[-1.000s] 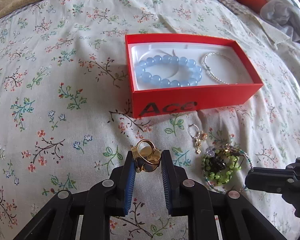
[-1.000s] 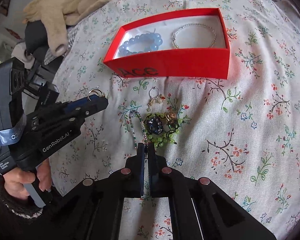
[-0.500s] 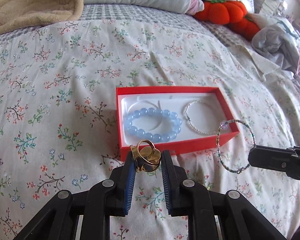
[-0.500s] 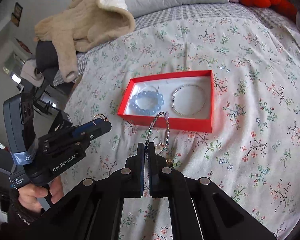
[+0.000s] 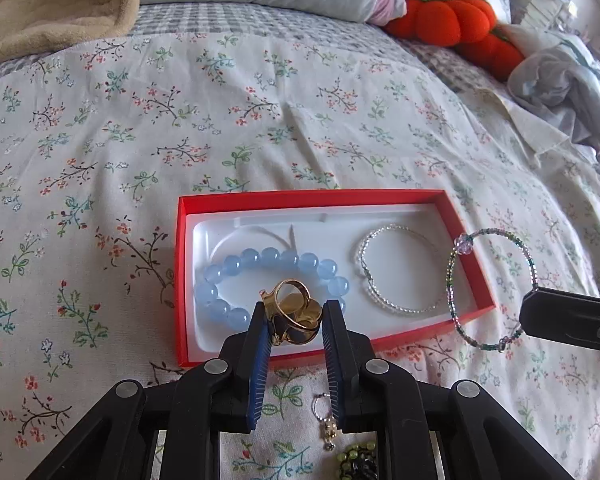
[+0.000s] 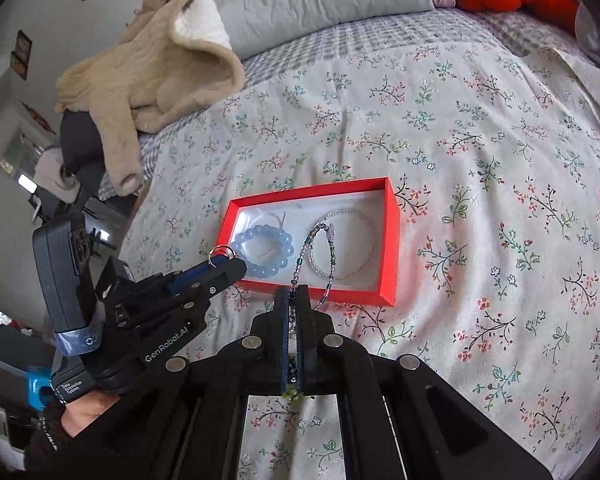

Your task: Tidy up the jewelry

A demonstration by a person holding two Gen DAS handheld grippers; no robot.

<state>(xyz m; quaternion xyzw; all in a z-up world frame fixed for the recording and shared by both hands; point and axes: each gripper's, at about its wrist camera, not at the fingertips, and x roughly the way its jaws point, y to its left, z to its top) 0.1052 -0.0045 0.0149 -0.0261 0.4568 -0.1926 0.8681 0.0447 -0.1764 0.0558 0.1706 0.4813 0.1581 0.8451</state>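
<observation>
Gold ring (image 5: 292,316) is clamped in left hand-held gripper (image 5: 294,322); seed-bead bracelet (image 6: 314,264) is pinched in right hand-held gripper (image 6: 293,300) — both held above the red box (image 6: 390,240). Release is best made low over free tray space — the ring first.

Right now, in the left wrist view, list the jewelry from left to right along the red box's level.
blue bead bracelet → gold ring held in the left tool → clear crystal bracelet → thin seed-bead bracelet hanging from the right tool.
</observation>
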